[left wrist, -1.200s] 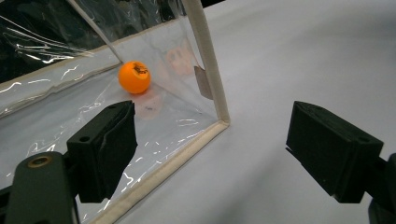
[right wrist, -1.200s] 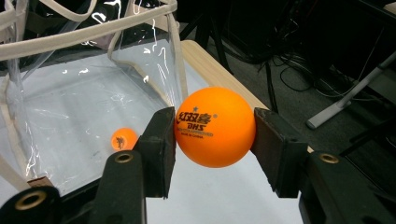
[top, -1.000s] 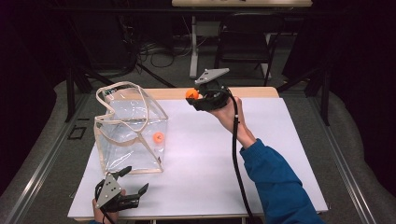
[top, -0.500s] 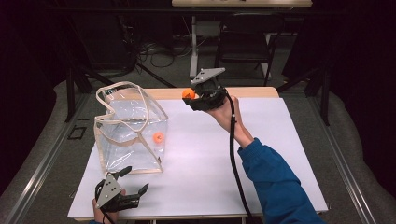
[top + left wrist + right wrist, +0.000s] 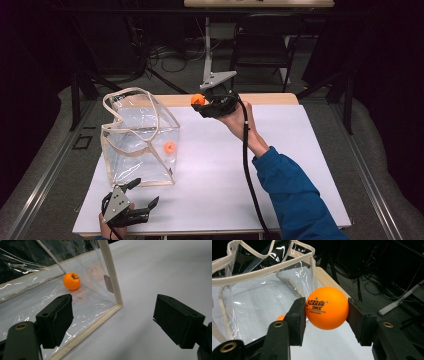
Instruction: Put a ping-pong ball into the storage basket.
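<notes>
My right gripper (image 5: 325,315) – jaws clamped on an orange ball (image 5: 327,308), one pad on each side, printed lettering facing the camera. Ball held above the far edge of the white surface (image 5: 280,150), to the right of the clear bag (image 5: 137,140). Bag stands upright at the left, mouth open, trimmed in cream. A second orange ball (image 5: 71,281) lies inside it, on the bottom near a corner. My left gripper (image 5: 112,320) – jaws wide, nothing between them, at the near left just beside the bag's near corner.

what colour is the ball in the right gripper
Orange ball with dark printed lettering, clearest in the right gripper view.
</notes>
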Available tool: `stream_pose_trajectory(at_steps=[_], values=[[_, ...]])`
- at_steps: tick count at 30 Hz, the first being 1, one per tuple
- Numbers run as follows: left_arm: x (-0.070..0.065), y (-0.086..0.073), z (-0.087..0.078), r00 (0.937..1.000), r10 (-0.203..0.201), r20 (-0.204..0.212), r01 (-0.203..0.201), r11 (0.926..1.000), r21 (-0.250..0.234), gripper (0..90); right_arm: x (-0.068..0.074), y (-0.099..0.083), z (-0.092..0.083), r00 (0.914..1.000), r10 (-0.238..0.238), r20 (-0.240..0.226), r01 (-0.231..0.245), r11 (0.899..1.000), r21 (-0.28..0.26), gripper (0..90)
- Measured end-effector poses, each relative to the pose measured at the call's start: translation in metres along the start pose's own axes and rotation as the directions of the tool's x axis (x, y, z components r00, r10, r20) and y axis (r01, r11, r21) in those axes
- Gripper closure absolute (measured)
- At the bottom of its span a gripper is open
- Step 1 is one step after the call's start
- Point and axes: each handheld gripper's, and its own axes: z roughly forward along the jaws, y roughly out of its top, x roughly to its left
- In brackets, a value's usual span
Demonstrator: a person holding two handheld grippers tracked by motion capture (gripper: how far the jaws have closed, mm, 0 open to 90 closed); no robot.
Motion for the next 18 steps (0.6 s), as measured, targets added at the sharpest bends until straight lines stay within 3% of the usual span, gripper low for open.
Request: stream_pose_trajectory(at_steps=[18], values=[[0.000, 0.000, 0.000, 1.0000, -0.004, -0.001, 0.004, 1.0000, 0.000, 16.0, 0.009, 0.014, 0.009, 0.9992, -0.023, -0.034, 0.023, 1.000, -0.007, 50.6]])
